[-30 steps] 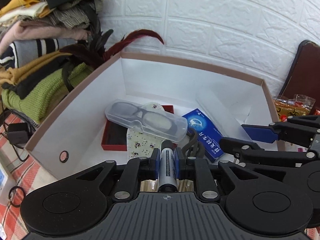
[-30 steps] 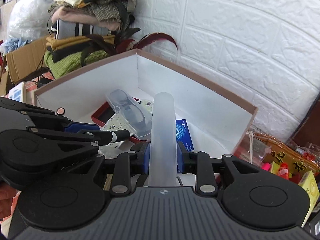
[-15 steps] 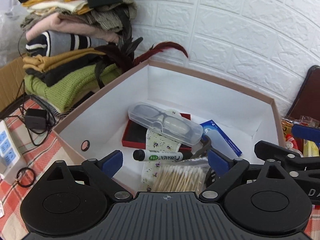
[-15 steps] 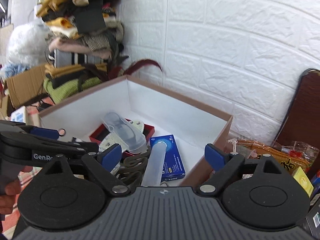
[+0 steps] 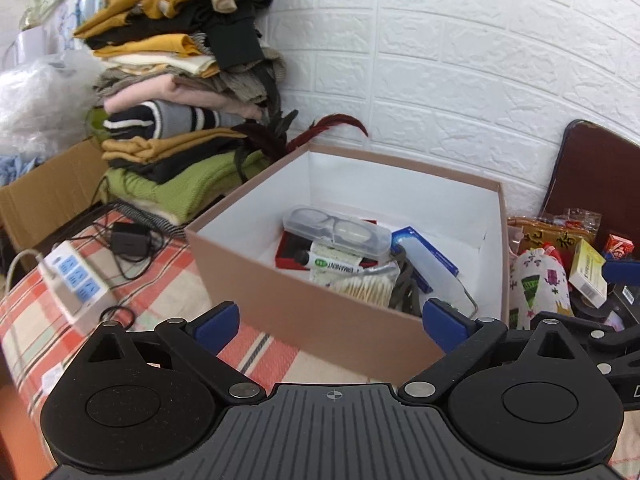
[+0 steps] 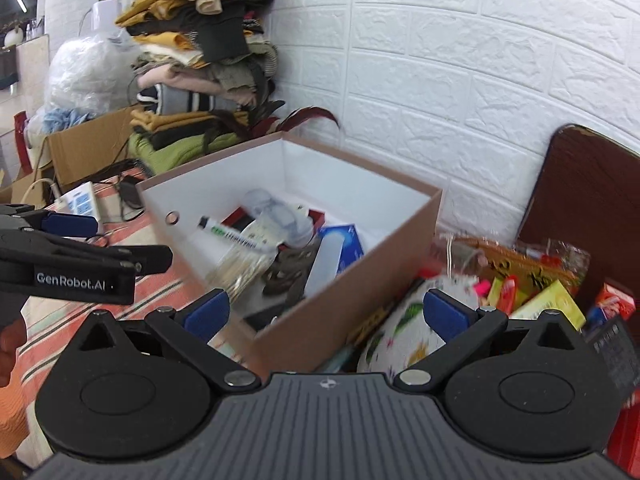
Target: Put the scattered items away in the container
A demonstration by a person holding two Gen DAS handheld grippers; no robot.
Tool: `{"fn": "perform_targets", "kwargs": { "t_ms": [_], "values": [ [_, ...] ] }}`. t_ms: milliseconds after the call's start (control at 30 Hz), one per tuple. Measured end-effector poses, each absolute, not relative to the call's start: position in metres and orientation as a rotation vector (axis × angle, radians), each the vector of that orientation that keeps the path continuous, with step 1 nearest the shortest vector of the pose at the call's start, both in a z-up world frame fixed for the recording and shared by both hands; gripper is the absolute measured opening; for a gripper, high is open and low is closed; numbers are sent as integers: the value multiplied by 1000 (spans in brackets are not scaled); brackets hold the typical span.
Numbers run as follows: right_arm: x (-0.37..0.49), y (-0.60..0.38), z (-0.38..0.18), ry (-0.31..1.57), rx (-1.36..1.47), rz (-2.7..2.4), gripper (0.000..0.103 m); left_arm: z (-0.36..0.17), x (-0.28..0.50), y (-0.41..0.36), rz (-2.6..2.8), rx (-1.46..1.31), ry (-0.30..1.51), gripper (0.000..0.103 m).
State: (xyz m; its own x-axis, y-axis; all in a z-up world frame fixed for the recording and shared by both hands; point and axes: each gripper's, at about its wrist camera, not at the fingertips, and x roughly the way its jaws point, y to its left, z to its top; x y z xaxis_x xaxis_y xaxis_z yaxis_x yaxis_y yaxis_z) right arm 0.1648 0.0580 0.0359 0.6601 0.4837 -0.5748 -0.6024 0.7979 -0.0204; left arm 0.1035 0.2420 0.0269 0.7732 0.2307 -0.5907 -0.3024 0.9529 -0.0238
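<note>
A brown cardboard box [image 5: 304, 312] with white inner walls stands by the brick wall; it also shows in the right wrist view [image 6: 332, 320]. Inside lie a clear glasses case [image 5: 336, 230], a permanent marker [image 5: 332, 264], a pack of cotton swabs [image 5: 366, 290], a blue packet [image 5: 424, 248] and a frosted plastic tube [image 6: 324, 264]. My left gripper [image 5: 332, 320] is open and empty, in front of the box's near wall. My right gripper [image 6: 326, 310] is open and empty, over the box's near right corner. The left gripper also shows in the right wrist view [image 6: 96, 258].
A tall pile of folded clothes [image 5: 180, 120] stands left of the box. A power strip [image 5: 72, 280] and charger cables lie on the checked cloth. Right of the box are a patterned pouch [image 5: 540, 288], snack packets [image 6: 520, 268] and a dark chair back [image 6: 588, 208].
The left gripper let go of the marker and the right let go of the frosted tube; both now lie in the box. Both grippers opened and drew back from the box.
</note>
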Motion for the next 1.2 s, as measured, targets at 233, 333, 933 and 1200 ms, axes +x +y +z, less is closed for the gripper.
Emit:
{"fn": "perform_targets", "kwargs": {
  "t_ms": [233, 333, 933, 1200],
  "values": [
    [131, 42, 50, 572, -251, 613, 102, 40, 70, 214, 292, -87, 593, 103],
    [119, 37, 51, 579, -270, 622, 103, 43, 61, 202, 281, -69, 587, 103],
    [95, 35, 46, 585, -315, 608, 103, 43, 50, 184, 281, -60, 594, 103],
    [95, 38, 40, 598, -322, 607, 103, 38, 53, 184, 279, -59, 594, 103]
  ]
}}
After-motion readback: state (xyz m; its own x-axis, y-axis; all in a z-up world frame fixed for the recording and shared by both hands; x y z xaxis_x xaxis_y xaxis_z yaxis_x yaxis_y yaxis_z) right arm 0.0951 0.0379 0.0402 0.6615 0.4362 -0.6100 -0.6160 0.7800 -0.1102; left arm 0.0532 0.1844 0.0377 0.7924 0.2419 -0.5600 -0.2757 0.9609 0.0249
